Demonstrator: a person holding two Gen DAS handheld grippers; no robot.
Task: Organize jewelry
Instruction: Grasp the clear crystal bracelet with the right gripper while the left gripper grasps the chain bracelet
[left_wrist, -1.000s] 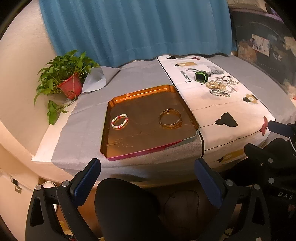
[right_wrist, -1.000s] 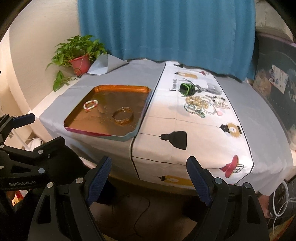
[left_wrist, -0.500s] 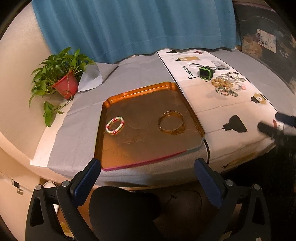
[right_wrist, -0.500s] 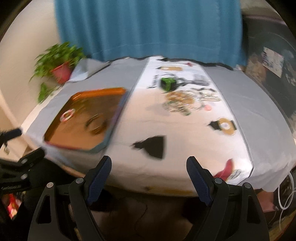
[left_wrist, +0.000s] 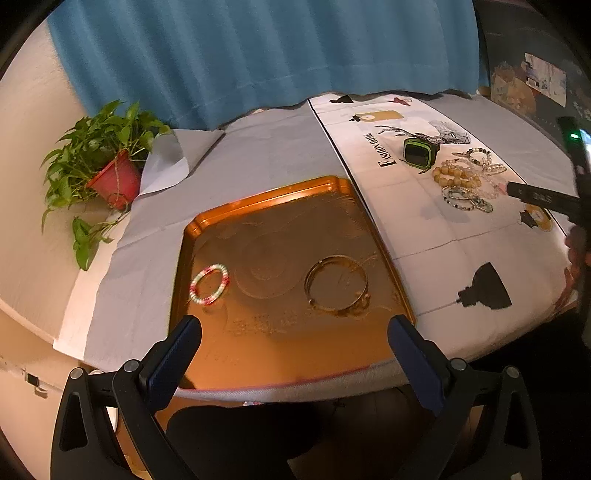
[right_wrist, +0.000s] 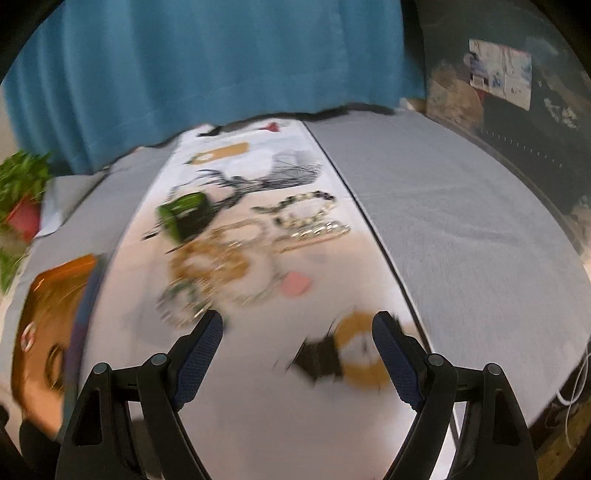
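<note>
With both jaws spread and empty, my right gripper (right_wrist: 297, 332) hung above the jewelry pile (right_wrist: 236, 258), right of the orange tray (left_wrist: 291, 273); my left gripper (left_wrist: 293, 336) waited at the tray's near edge. I judged one bracelet should be singled out, lest neighbours tangle.

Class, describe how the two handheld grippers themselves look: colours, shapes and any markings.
The left gripper has a matte black angular frame with triangular cut-outs, silver rivets and dark blue ribbed pads on its fingers. The right gripper looks the same; in the left view its black body shows faint lettering and a green light.
</note>
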